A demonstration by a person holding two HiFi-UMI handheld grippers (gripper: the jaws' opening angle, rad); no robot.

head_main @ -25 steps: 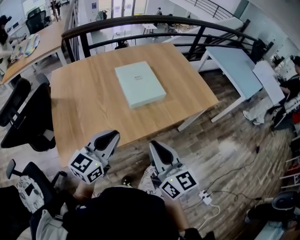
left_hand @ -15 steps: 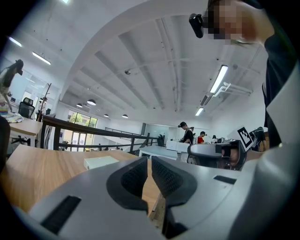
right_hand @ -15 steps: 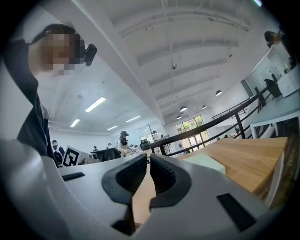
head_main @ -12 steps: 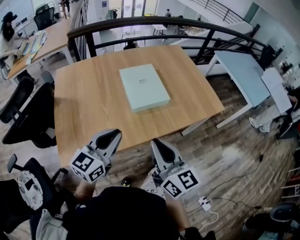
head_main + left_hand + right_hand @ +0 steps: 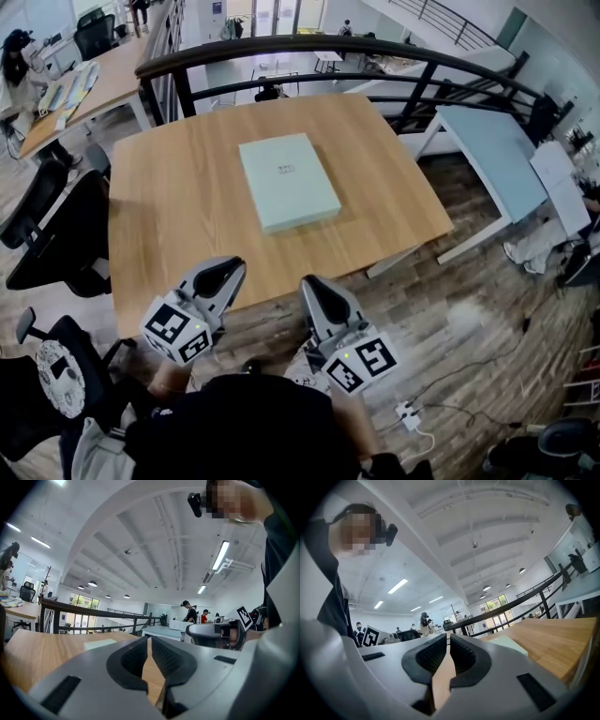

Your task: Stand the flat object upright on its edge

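A flat pale green box [image 5: 288,180] lies flat in the middle of the wooden table [image 5: 178,206]. Both grippers hang below the table's near edge, well short of the box. My left gripper [image 5: 228,269] is shut, with nothing between its jaws. My right gripper [image 5: 310,284] is shut and empty too. In the left gripper view the box [image 5: 100,643] shows as a low pale slab beyond the closed left gripper [image 5: 149,645]. The right gripper view shows a corner of the box [image 5: 512,645] to the right of the closed right gripper [image 5: 449,642].
A black railing [image 5: 309,49] runs behind the table's far edge. Black office chairs [image 5: 52,234] stand to the left. A pale blue table [image 5: 492,155] is on the right. A power strip with cable [image 5: 411,412] lies on the wooden floor.
The view has shifted slightly, so the table and box sit a little more to the right and lower. Both grippers stay shut in about the same place.
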